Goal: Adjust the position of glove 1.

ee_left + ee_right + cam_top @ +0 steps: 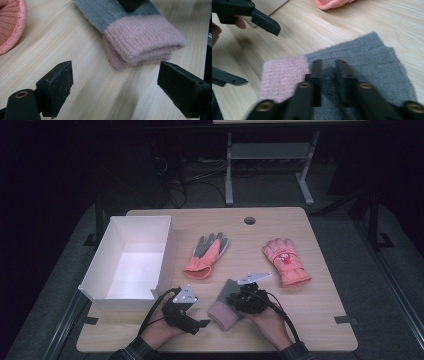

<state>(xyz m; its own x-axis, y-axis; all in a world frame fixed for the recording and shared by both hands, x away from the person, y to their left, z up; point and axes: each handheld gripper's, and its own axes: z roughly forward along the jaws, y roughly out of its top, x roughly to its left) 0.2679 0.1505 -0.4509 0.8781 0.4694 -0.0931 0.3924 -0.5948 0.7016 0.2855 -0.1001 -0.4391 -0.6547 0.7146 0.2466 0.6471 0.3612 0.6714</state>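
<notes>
A folded knit piece (223,312), grey with a pink cuff, lies near the table's front edge. My right gripper (234,300) is down on its grey part (367,57). In the right gripper view its jaws (329,62) stand a narrow gap apart, with their tips on the fabric and grey knit showing between them. My left gripper (200,312) is just left of the cuff. In the left gripper view it (113,75) is wide open, with the pink cuff (142,37) lying beyond its jaws and bare wood between them. Its two jaws also show at the left of the right gripper view.
A white open box (95,265) stands at the left of the wooden table. A salmon glove with a grey palm (207,252) lies mid-table, its cuff (10,22) close to my left gripper. A salmon ski glove (286,260) lies to the right. A cable hole (249,220) is at the back.
</notes>
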